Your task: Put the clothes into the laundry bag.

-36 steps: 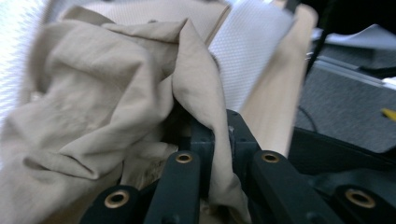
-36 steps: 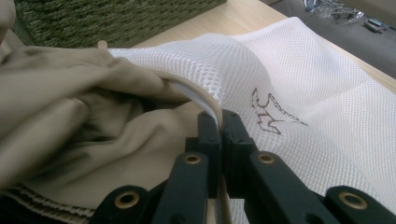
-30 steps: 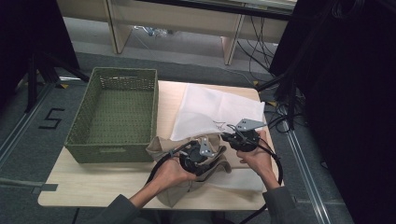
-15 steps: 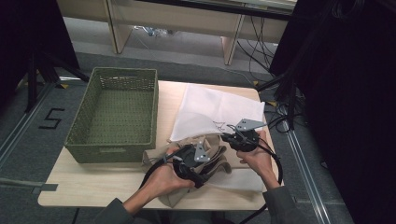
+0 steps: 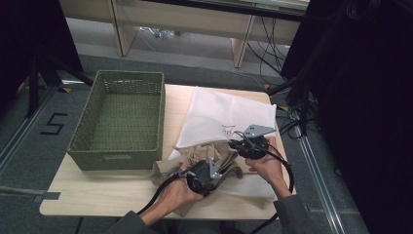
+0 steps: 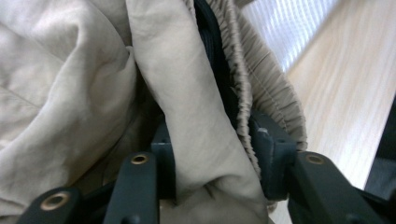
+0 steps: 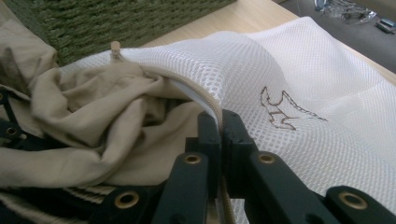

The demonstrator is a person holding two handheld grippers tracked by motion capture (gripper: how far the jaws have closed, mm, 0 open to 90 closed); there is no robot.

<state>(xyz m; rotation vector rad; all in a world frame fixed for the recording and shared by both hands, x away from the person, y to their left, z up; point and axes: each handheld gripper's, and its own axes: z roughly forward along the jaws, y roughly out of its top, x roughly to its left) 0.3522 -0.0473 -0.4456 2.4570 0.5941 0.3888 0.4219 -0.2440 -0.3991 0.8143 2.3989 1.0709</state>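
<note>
- While both forearms reach in from the near edge of the desk (image 5: 97,197), the left hand-held gripper (image 6: 212,154) has its jaws closed on a thick fold of the beige garment (image 6: 79,93), right beside the gathered elastic band (image 6: 254,88).
- Seen from the high view, the left hand-held gripper (image 5: 214,174) sits over the crumpled beige garment (image 5: 195,158), which lies near the front of the desk, just right of the green woven basket (image 5: 87,141).
- Pinched tight, the right hand-held gripper (image 7: 220,128) has its jaws pressed together on the zippered edge of the white mesh laundry bag (image 7: 299,70), at the bag's mouth.
- Part of the garment (image 7: 102,126) is bunched inside that opening, under the lifted mesh edge, and the rest spills out toward the person.
- From above, the right hand-held gripper (image 5: 238,145) is at the near edge of the mesh bag (image 5: 219,114), which lies flat across the right half of the desk.
- A small brown embroidered figure (image 7: 285,109) marks the mesh just beyond the right jaws.
- Both hand-held grippers are near each other, with the garment between them.
</note>
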